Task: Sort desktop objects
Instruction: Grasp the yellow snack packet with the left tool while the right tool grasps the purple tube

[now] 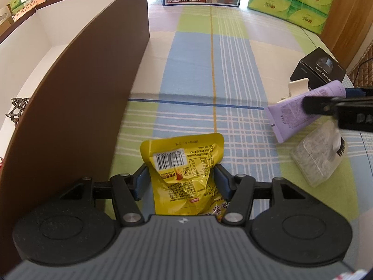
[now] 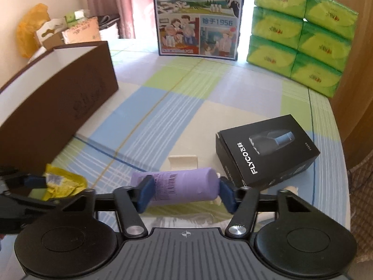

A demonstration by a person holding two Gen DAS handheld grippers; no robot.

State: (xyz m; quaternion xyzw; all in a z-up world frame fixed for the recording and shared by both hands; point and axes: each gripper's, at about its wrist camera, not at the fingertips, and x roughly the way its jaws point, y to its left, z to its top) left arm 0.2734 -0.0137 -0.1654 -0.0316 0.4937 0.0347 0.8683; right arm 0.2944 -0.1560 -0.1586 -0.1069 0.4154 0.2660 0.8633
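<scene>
While left gripper (image 1: 181, 182) clamps crinkled yellow pouch (image 1: 186, 175), right gripper (image 2: 185, 192) pinches lilac tube (image 2: 174, 186).

Your right gripper (image 2: 185, 192) clamped the purple tube (image 2: 177, 186) at lower centre, blue pads pressing both sides. A black box (image 2: 268, 149) lay to its right, a yellow packet (image 2: 63, 183) sat at lower left, and a brown box (image 2: 58, 100) filled the left

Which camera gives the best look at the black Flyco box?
The right wrist view: the black Flyco box lies whole on the tablecloth, its label readable. The left wrist view catches it only small at the right edge, partly hidden behind the purple tube.
</scene>
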